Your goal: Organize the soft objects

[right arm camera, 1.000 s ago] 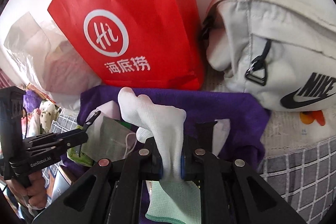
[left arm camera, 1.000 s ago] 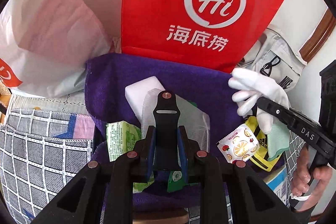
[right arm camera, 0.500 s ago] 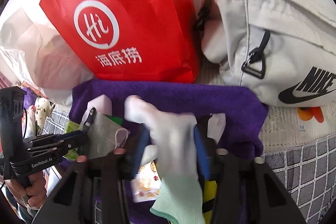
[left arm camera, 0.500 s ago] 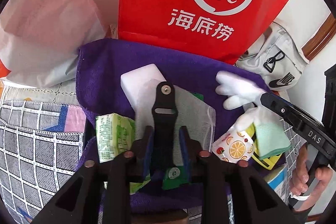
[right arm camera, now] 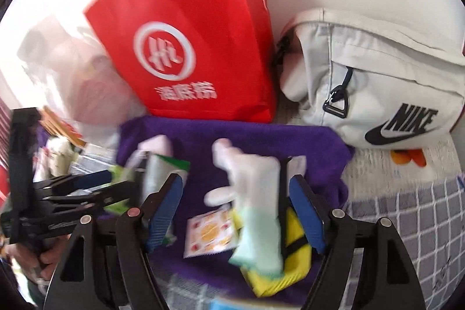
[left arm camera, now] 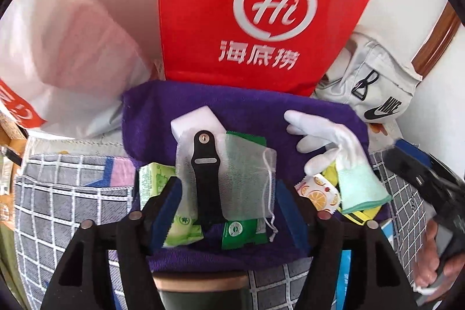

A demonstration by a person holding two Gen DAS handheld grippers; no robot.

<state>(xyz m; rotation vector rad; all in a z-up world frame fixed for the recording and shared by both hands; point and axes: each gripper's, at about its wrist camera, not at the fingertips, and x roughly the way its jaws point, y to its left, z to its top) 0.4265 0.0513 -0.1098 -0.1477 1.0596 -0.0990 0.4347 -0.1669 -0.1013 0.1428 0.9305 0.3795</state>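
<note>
A purple towel (left arm camera: 252, 112) (right arm camera: 261, 135) holds the soft items. A black strap (left arm camera: 205, 173) lies on a mesh bag (left arm camera: 244, 164), between the jaws of my left gripper (left arm camera: 228, 208). Those jaws are opening and their pads stand clear of the strap. A white glove with a mint cuff (left arm camera: 328, 135) (right arm camera: 252, 173) lies on the towel's right side, over an orange-print sachet (right arm camera: 209, 231) and a yellow pack (right arm camera: 293, 231). My right gripper (right arm camera: 235, 211) is opening around the glove without pressing it.
A red paper bag (left arm camera: 261, 5) (right arm camera: 189, 48) stands behind the towel, with a grey Nike bag (right arm camera: 377, 77) to its right and a white plastic bag (left arm camera: 58, 48) to its left. A white sponge (left arm camera: 194, 124) and green packets (left arm camera: 154, 182) also lie on the towel. Checked cloth (left arm camera: 58, 208) surrounds it.
Both grippers have gone from shut to open. The left let go of the black strap, the right let go of the glove, which dropped flat onto the towel. Both hands drew back and up.
</note>
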